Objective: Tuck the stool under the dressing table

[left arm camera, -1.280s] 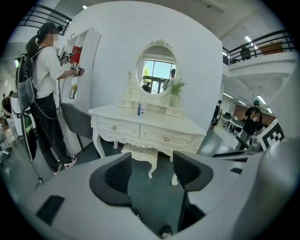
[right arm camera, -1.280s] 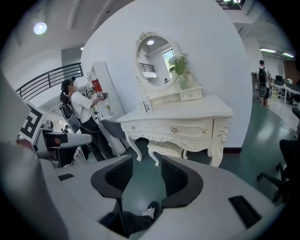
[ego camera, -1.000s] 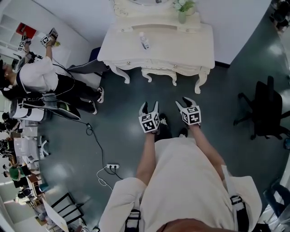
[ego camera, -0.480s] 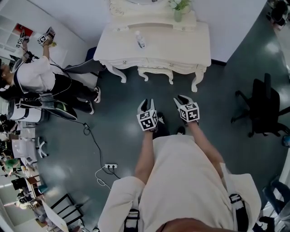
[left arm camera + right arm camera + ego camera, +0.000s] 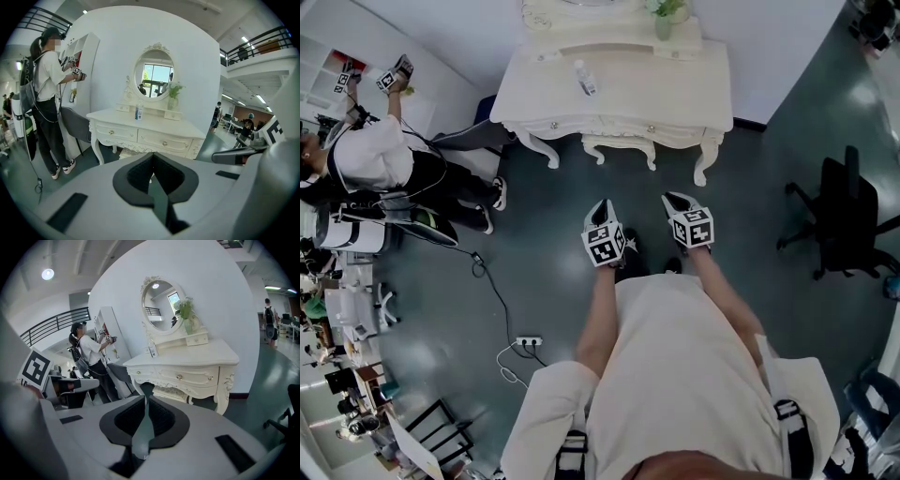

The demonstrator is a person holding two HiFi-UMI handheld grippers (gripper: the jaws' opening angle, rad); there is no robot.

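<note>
The cream dressing table (image 5: 656, 89) stands against the white wall, at the top of the head view. Its cream stool (image 5: 619, 147) sits between the table's front legs, partly under the top; it also peeks out below the drawers as the stool (image 5: 131, 151) and stool (image 5: 171, 393). My left gripper (image 5: 607, 204) is shut and empty, a good step short of the table. My right gripper (image 5: 673, 200) hangs beside it, its jaws closing with the tips almost together and nothing between them. Both point at the table over bare floor.
A person in white stands at a shelf (image 5: 380, 159) to the left. A grey chair (image 5: 473, 141) sits by the table's left end. A black office chair (image 5: 848, 220) stands at the right. A power strip and cable (image 5: 528, 343) lie on the floor behind left.
Both grippers' jaws have gone from wide apart to together, with nothing taken hold of. The hands have stayed about where they were.
</note>
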